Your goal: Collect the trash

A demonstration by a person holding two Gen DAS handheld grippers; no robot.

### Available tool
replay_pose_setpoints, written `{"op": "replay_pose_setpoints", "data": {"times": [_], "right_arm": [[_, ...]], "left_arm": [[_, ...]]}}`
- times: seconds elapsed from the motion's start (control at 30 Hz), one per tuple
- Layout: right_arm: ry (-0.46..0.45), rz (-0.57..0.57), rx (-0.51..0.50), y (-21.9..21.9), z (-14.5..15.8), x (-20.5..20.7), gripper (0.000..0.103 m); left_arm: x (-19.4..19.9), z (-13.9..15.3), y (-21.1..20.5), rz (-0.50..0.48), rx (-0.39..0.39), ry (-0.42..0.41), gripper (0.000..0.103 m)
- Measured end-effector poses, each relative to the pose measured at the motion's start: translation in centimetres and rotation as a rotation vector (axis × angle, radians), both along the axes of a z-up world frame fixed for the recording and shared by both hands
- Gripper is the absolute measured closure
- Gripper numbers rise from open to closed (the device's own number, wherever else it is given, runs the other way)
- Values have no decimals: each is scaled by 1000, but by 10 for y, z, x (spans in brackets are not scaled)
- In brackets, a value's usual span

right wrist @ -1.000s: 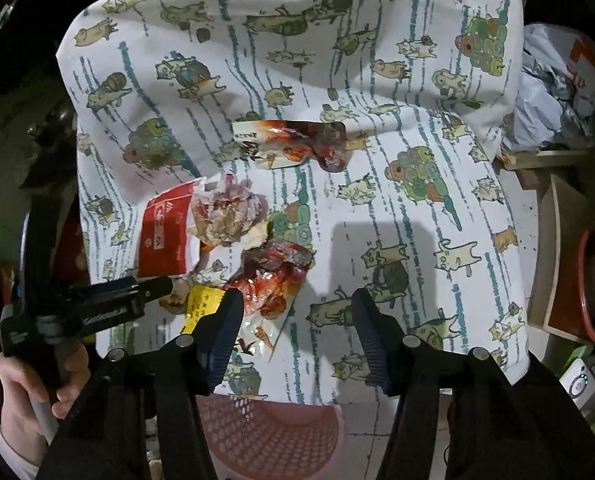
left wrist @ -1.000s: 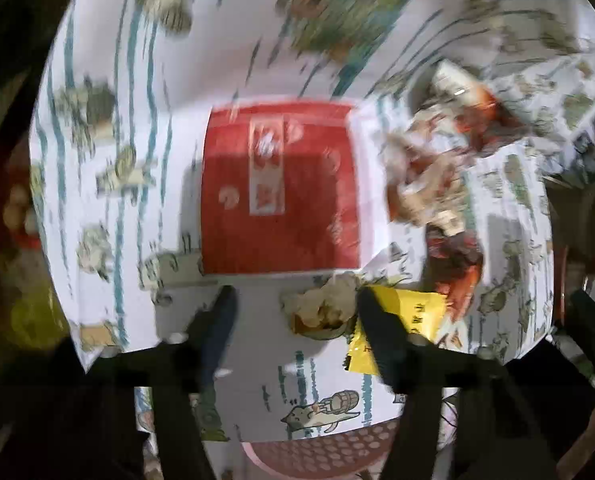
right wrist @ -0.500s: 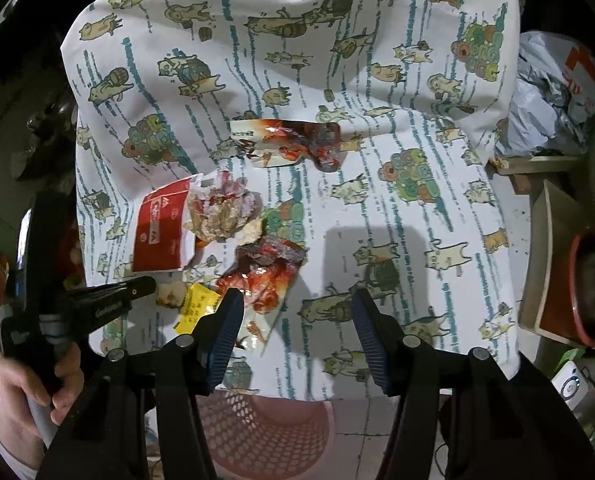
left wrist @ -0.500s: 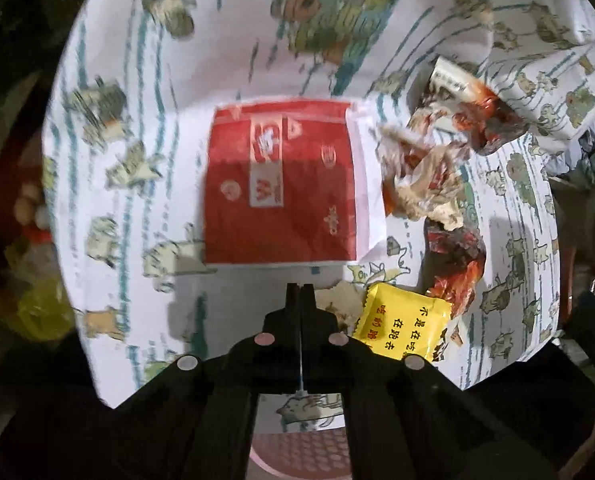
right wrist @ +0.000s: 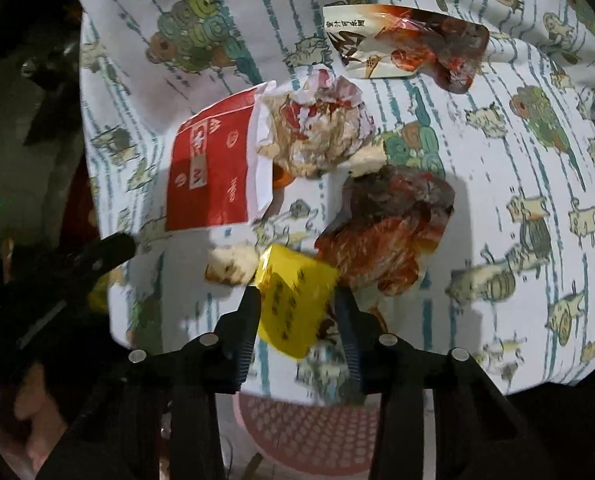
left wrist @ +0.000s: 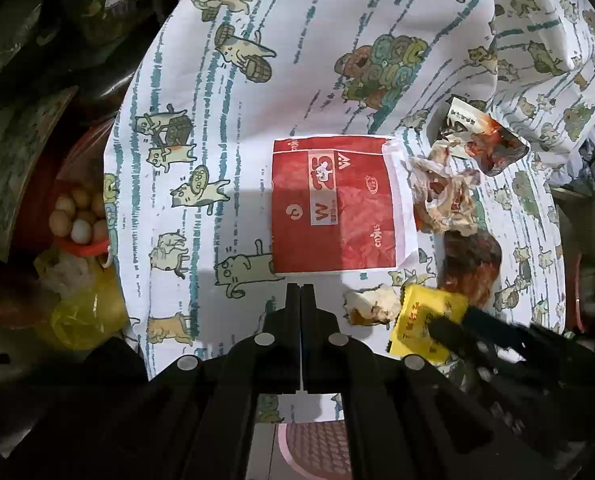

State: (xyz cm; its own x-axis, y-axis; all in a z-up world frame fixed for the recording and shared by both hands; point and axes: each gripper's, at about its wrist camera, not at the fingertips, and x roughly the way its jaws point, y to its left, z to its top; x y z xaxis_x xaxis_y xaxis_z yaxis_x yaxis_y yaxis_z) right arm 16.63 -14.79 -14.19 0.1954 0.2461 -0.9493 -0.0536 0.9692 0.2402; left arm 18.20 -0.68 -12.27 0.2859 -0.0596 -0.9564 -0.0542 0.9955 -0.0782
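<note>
Jaws of the left gripper (left wrist: 300,294) pressed together, empty; right gripper (right wrist: 297,300) jaws straddle the blurred yellow packet (right wrist: 293,300), grip unclear.

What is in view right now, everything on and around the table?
red bag: 1, red and white, flat at cloth centre.
crumpled wrapper: 1, pale with red, touching the red bag's right edge.
snack packet: 1, white and red, far side of the cloth.
red wad: 1, dark red and orange, right of the yellow packet.
yellow packet: 1, yellow, near edge.
scrap: 1, whitish, left of the yellow packet.
tablecloth: 1, white with cat print.
basket: 1, pink, below the near edge.
eggs: several, left of the table.
left hand-held gripper: shut, empty.
right hand-held gripper: open, astride the yellow packet.
</note>
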Motion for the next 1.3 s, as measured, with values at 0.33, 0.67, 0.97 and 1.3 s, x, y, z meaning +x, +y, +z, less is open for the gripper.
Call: {"op": "replay_pose_setpoints", "data": {"times": [0.33,0.67,0.97,1.3], "right_arm": [[-39,-23,17,1,12,2,102],[-70,-121,12,-40,31,5,102],[-46,-307,25,-98,35,15,102],[-22,-302,19,-93,31,18,68]], "left_arm": [[1,-8,1,2,-7,29,53],[0,-22,-16,-5,-97,107,29],[-4,-48,-56,-72,-134,185,26],[-4,-53,-88,-157,16,121,38]]}}
